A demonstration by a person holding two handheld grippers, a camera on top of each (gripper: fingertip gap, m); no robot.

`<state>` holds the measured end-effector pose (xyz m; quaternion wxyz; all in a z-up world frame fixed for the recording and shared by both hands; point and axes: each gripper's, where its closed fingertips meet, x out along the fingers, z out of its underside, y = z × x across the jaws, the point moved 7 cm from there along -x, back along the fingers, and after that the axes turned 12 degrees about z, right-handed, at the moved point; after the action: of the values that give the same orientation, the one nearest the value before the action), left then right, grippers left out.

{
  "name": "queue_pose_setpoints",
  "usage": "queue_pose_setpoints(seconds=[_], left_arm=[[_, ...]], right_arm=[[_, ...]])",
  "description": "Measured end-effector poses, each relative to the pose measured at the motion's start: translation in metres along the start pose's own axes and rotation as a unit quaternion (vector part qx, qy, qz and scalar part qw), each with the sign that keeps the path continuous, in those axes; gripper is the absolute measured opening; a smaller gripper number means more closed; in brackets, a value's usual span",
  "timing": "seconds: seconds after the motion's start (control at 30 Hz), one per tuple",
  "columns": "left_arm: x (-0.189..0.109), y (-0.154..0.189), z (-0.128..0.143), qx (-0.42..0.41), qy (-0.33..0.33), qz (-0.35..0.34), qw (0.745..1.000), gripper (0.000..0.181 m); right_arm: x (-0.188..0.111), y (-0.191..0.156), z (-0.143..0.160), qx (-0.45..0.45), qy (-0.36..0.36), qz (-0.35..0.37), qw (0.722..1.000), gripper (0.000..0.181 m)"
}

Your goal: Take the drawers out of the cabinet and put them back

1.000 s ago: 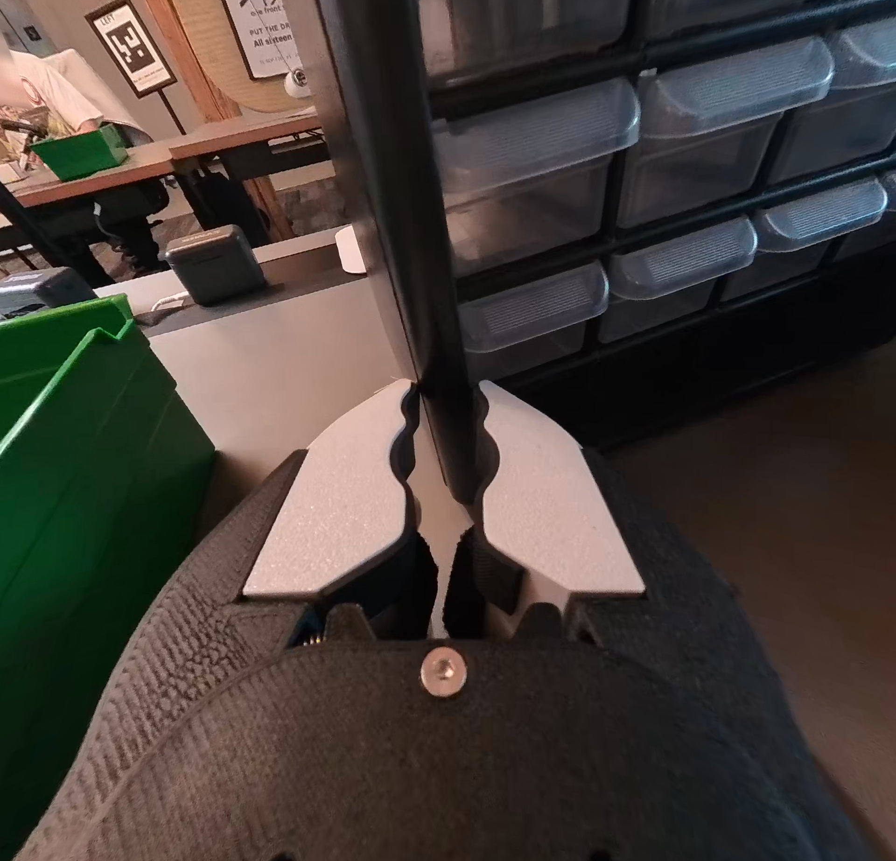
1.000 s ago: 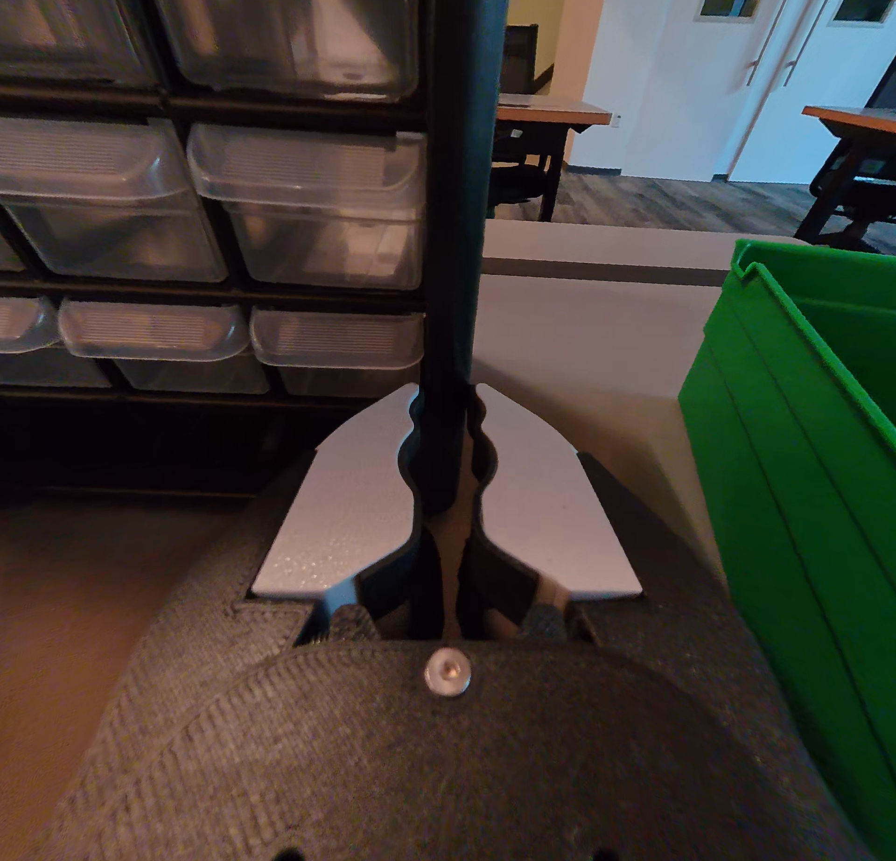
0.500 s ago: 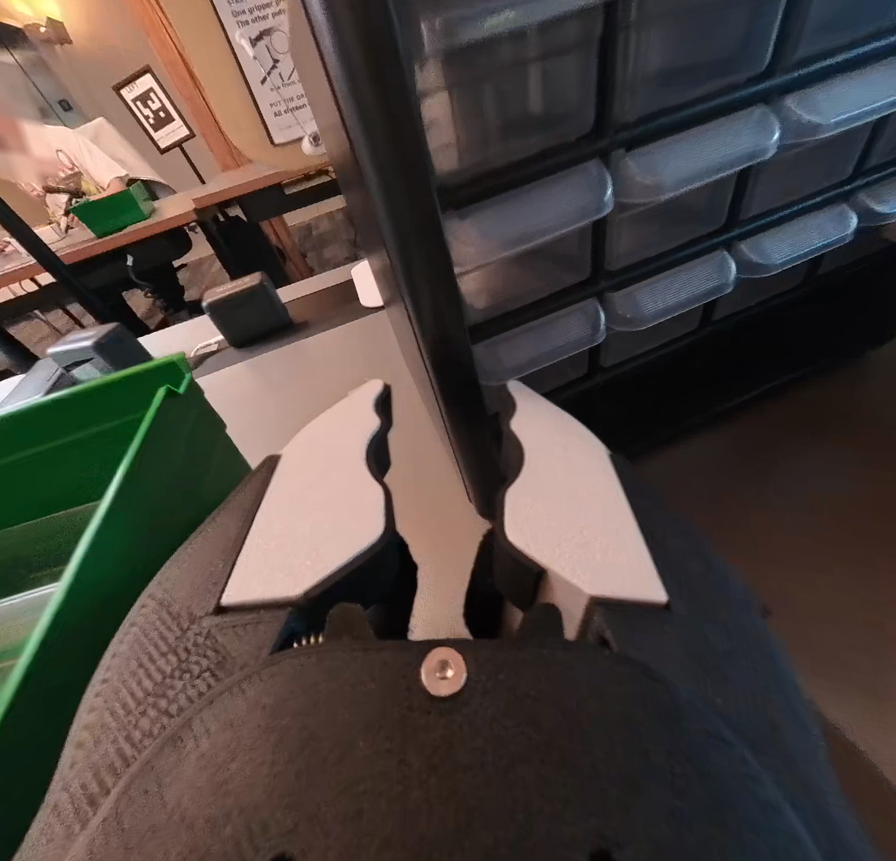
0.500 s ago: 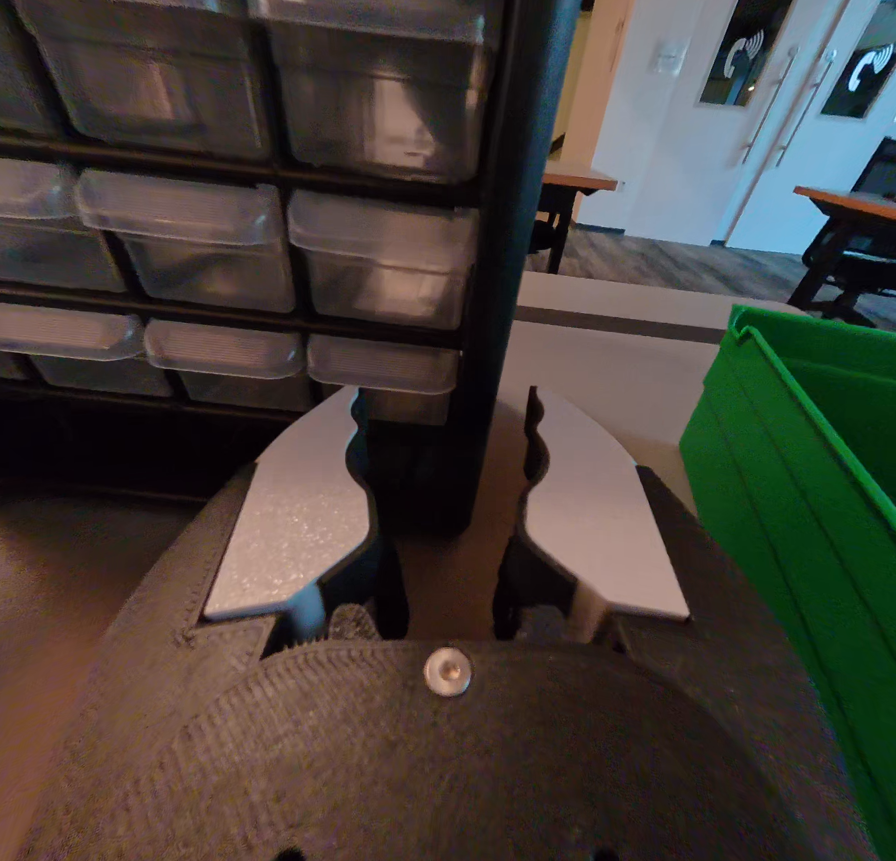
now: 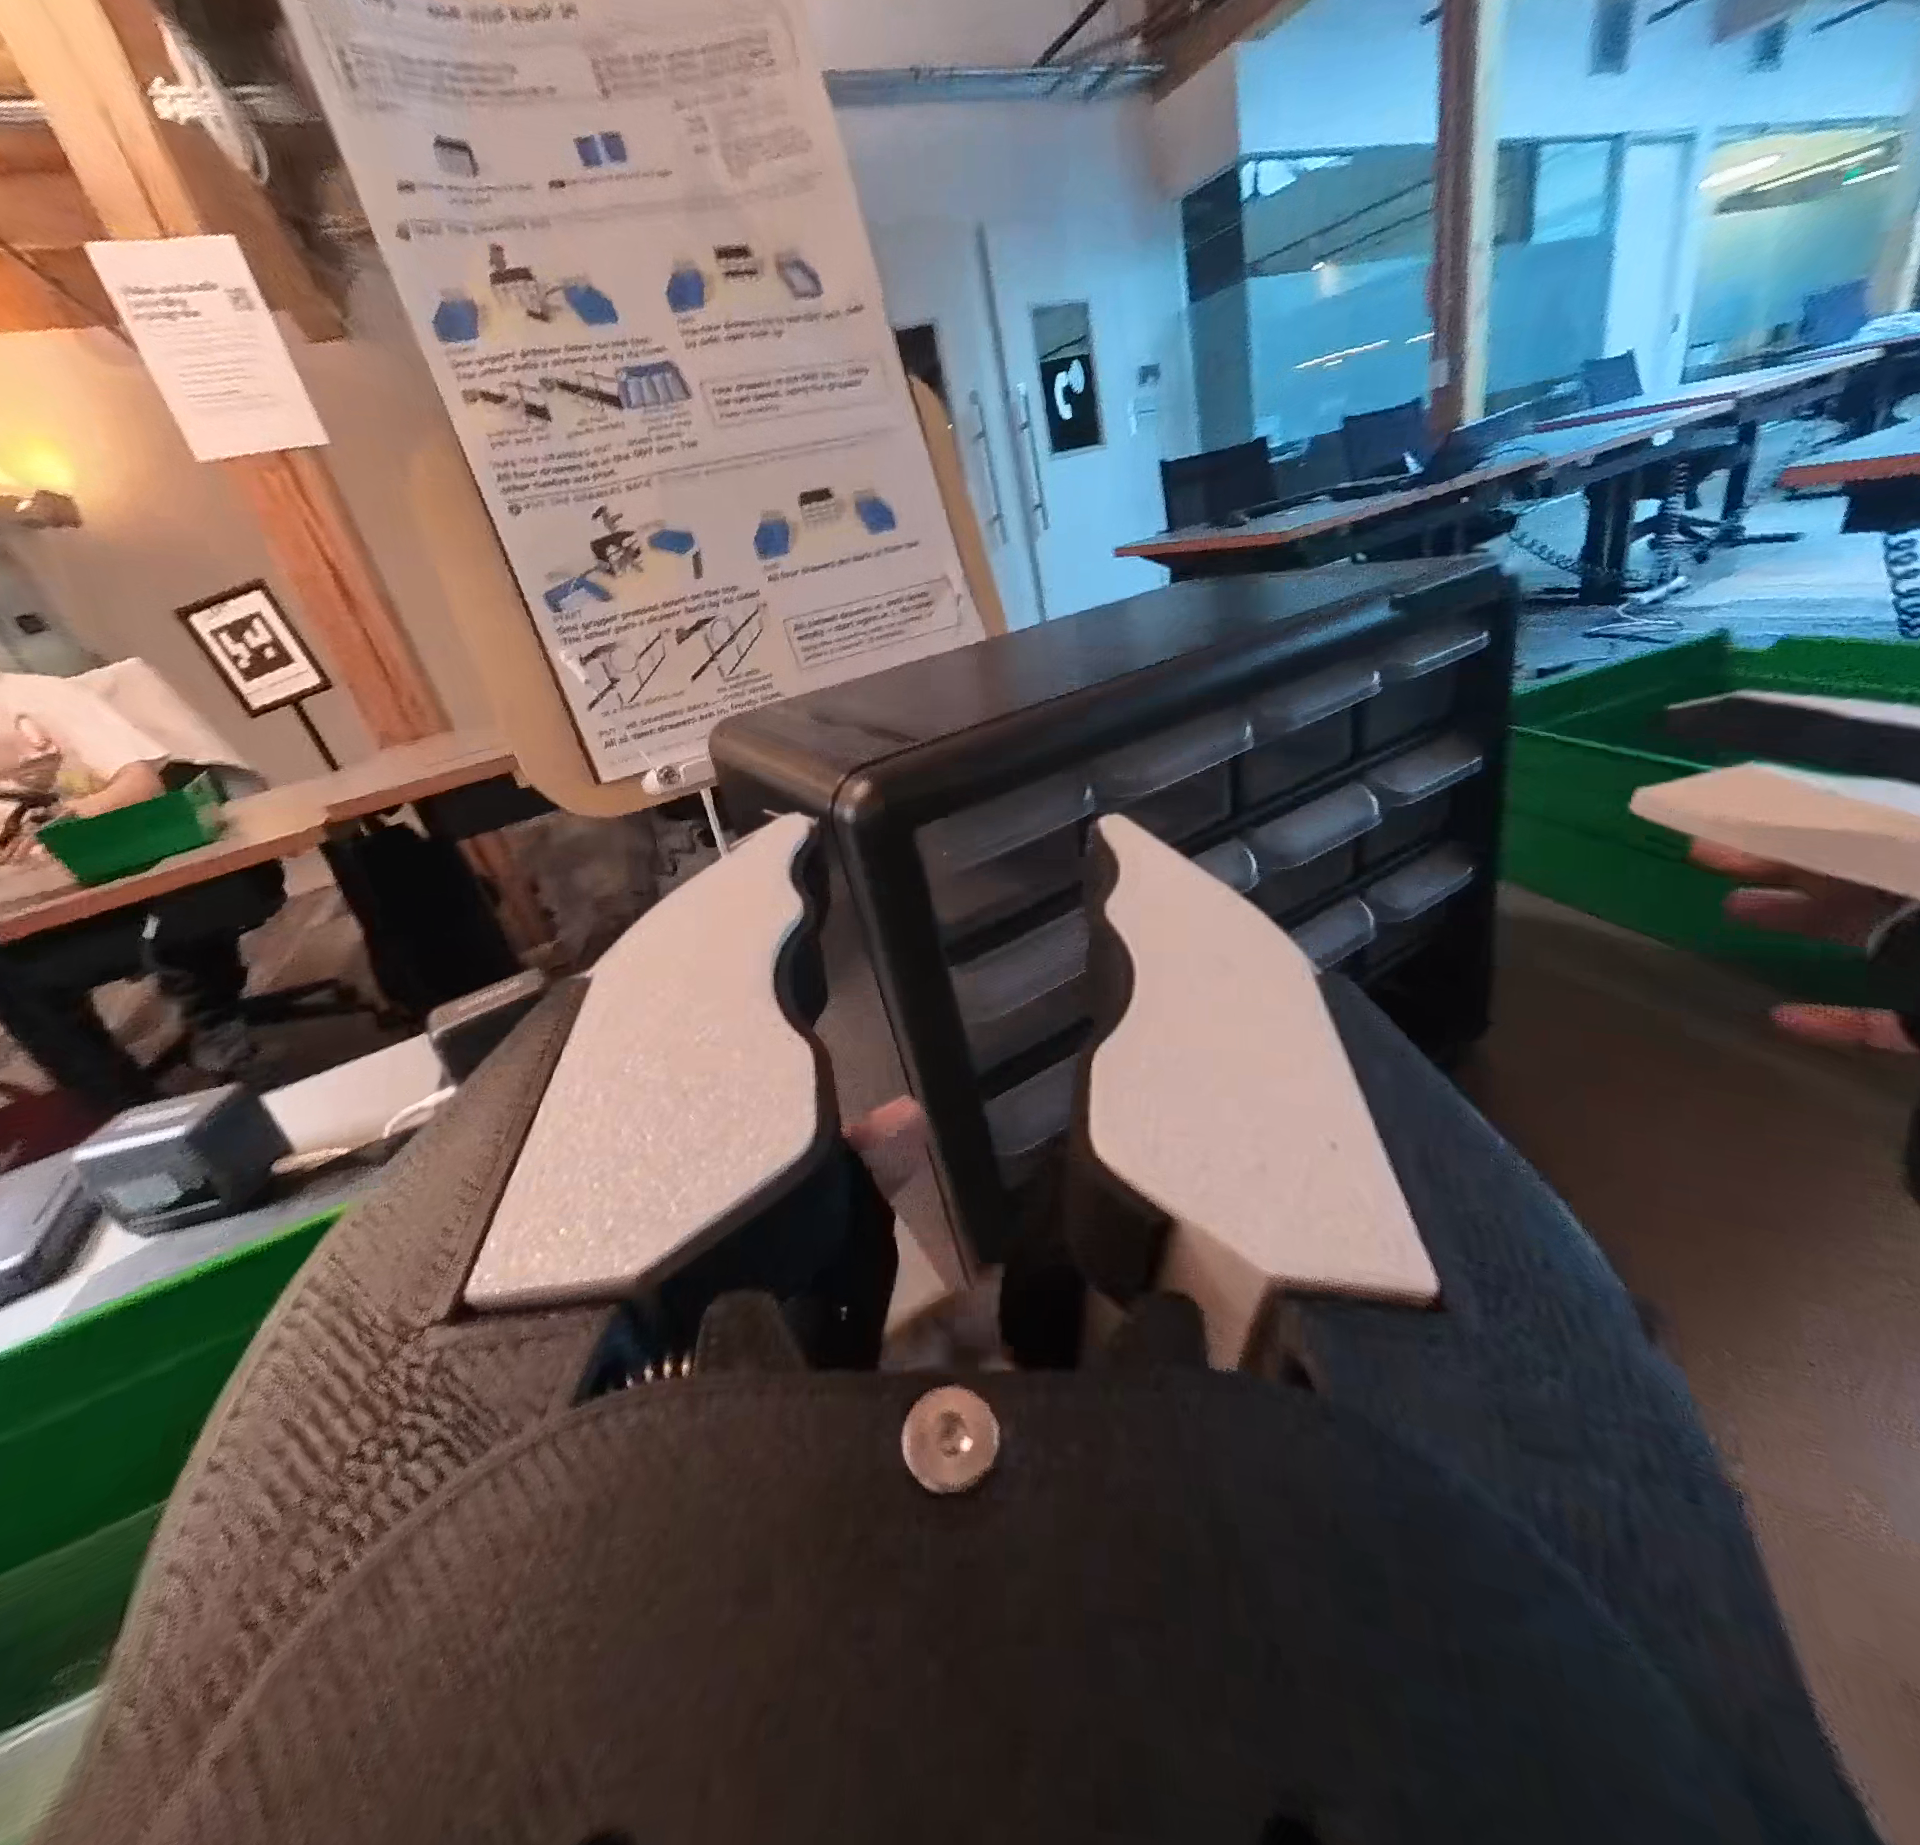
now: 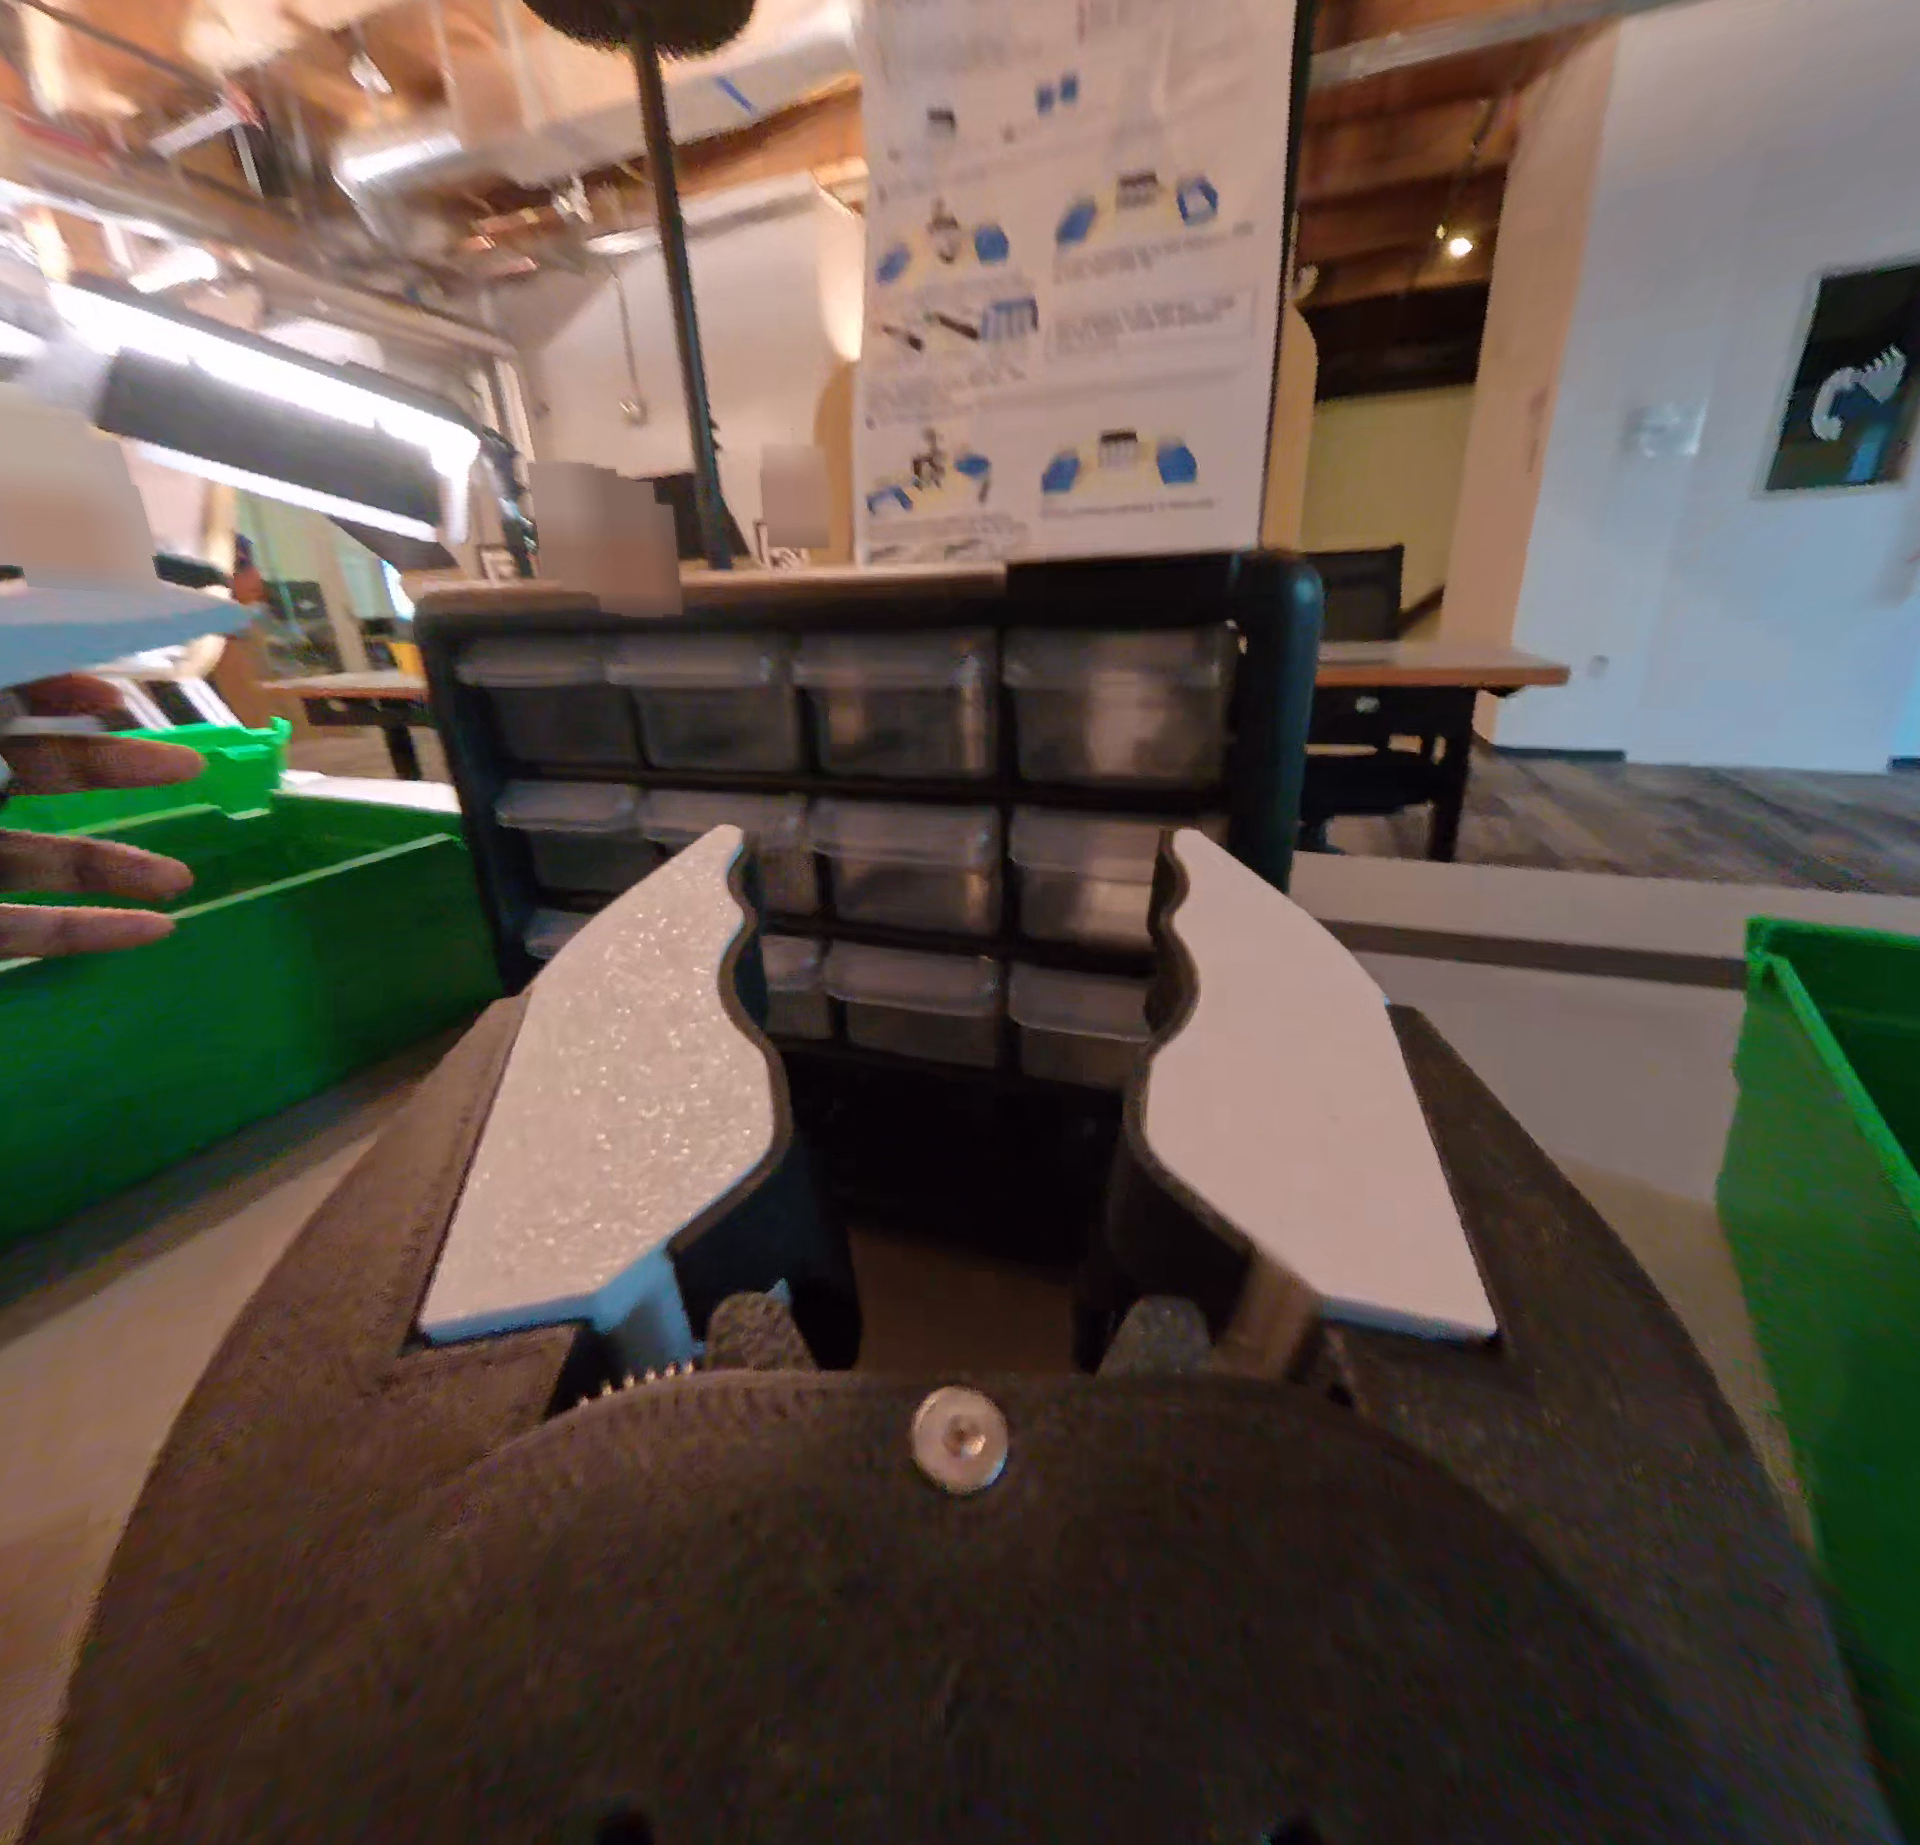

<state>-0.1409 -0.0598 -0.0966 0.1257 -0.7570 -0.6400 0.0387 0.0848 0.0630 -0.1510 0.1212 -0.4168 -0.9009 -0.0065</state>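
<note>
A black cabinet (image 5: 1143, 694) with rows of clear plastic drawers (image 6: 894, 704) stands on the table, ahead of both grippers. In the right wrist view its lowest band (image 6: 935, 1151) is dark, with no drawer fronts showing. My left gripper (image 5: 951, 839) is open and empty, held back from the cabinet's left front corner. My right gripper (image 6: 954, 839) is open and empty, facing the cabinet's front from a short way off. Each gripper also shows at the edge of the other's view, held by a hand (image 6: 94, 870).
A green bin (image 6: 208, 974) stands left of the cabinet and another green bin (image 6: 1829, 1120) stands to its right. A white poster board (image 5: 623, 393) stands behind the cabinet. Small grey boxes (image 5: 177, 1151) lie at the far left. A person sits at a far table (image 5: 125, 860).
Both grippers were shut on the cabinet's front side posts. They have opened, let go and drawn back and upward, so the whole cabinet now shows.
</note>
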Motion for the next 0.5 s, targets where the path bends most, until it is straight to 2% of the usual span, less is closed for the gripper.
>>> queue_pose_setpoints(seconds=[0.2, 0.33, 0.4, 0.5], left_arm=[[-0.029, -0.001, 0.001, -0.023, -0.013, 0.007, 1.000, 0.047], [-0.059, 0.012, 0.005, -0.046, 0.023, -0.012, 0.999, 0.046], [-0.065, 0.018, -0.009, -0.056, 0.054, -0.004, 0.997, 0.042], [-0.074, 0.029, -0.019, -0.054, -0.010, 0.028, 0.998, 0.042]], right_arm=[[-0.020, -0.013, -0.008, 0.001, -0.011, -0.060, 0.998, 0.071], [-0.037, -0.017, -0.008, -0.007, -0.002, -0.079, 0.997, 0.070], [-0.052, -0.020, -0.009, 0.010, 0.004, -0.091, 0.996, 0.070], [-0.073, -0.015, -0.009, 0.025, 0.024, -0.081, 0.996, 0.062]])
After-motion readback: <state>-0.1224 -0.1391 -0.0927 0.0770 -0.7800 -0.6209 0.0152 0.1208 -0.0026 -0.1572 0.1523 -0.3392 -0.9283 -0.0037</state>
